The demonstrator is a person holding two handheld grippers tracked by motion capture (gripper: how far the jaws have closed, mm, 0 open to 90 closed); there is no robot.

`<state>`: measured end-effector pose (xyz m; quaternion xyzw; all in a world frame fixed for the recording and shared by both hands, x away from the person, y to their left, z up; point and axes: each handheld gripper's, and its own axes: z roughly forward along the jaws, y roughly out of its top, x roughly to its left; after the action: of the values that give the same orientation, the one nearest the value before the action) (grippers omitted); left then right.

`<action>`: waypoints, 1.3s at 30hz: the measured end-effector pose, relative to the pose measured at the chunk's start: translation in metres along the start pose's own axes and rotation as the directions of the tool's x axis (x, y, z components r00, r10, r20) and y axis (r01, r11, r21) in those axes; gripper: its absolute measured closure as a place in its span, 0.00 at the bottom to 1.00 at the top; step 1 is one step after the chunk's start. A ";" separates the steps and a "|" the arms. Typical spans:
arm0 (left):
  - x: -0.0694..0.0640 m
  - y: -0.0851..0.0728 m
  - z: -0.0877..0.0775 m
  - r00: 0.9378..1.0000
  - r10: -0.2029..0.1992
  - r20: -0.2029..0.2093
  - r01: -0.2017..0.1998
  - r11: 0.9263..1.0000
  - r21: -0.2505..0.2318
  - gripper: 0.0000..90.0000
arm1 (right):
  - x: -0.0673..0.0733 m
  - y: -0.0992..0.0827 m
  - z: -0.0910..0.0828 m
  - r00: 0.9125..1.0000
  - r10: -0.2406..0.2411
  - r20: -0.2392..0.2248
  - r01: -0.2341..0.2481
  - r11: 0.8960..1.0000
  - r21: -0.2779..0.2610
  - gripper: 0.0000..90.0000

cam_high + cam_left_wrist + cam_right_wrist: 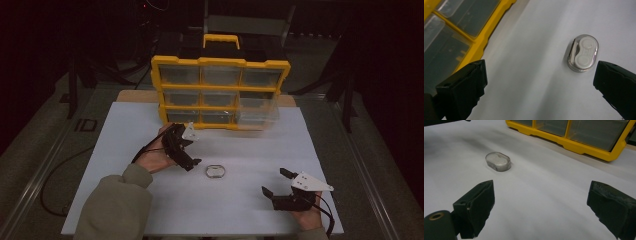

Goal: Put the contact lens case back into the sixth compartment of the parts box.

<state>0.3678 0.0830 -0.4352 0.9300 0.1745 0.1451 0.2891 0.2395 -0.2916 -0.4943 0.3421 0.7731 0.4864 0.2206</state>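
The small clear case (215,171) lies flat on the white worktop (150,210), out in the open between the two hands and well in front of the yellow organiser (220,90) that stands upright at the far edge; nothing is holding it yet, so the work looks to be at its very start. The left gripper (192,162) hangs just beside the case with its jaws spread wide; in the left gripper view the case (583,53) sits near the right-hand jaw, not between the two, and touches neither; inside it two round white wells show through the lid. The right gripper (276,182) rests near the front of the worktop, well apart from the case, its jaws also spread and holding nothing; in the right gripper view the case (498,161) lies farther off, with the organiser (584,146) beyond. One clear drawer (257,112) at the lower right of the organiser seems pulled out, though it is blurred. Judging from this, what is left is nearly everything: centring the jaws over the case, closing on it, lifting it, and carrying it, probably to that drawer.
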 end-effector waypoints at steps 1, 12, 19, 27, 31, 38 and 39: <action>0.000 0.000 0.002 1.000 0.000 0.003 0.000 1.000 0.005 0.00 | 0.000 0.000 0.000 1.000 0.000 0.000 0.000 1.000 0.000 0.08; -0.005 0.006 0.022 0.999 0.011 0.041 -0.014 0.998 0.062 0.00 | 0.000 0.000 0.001 1.000 0.000 -0.001 0.000 1.000 0.003 0.09; -0.008 0.011 0.030 0.998 0.023 0.061 -0.028 0.996 0.080 0.00 | 0.000 0.000 0.001 1.000 -0.001 -0.002 0.001 1.000 0.004 0.09; -0.013 0.016 0.040 0.995 0.040 0.093 -0.049 0.994 0.096 0.00 | 0.000 0.000 0.001 1.000 -0.002 -0.003 0.002 1.000 0.005 0.08; -0.017 0.018 0.045 0.992 0.047 0.120 -0.060 0.993 0.101 0.00 | -0.001 0.000 0.001 1.000 -0.002 -0.004 0.002 1.000 0.004 0.09; -0.021 0.020 0.055 0.989 0.045 0.144 -0.062 0.991 0.117 0.00 | -0.001 0.000 0.000 1.000 0.003 0.000 -0.003 1.000 0.002 0.09; -0.020 0.021 0.057 0.989 0.043 0.145 -0.062 0.990 0.126 0.00 | -0.001 0.000 0.000 1.000 0.002 -0.001 -0.002 1.000 0.004 0.09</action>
<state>0.3755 0.0310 -0.4714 0.9591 0.1381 0.0745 0.2355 0.2400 -0.2924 -0.4947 0.3430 0.7739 0.4851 0.2193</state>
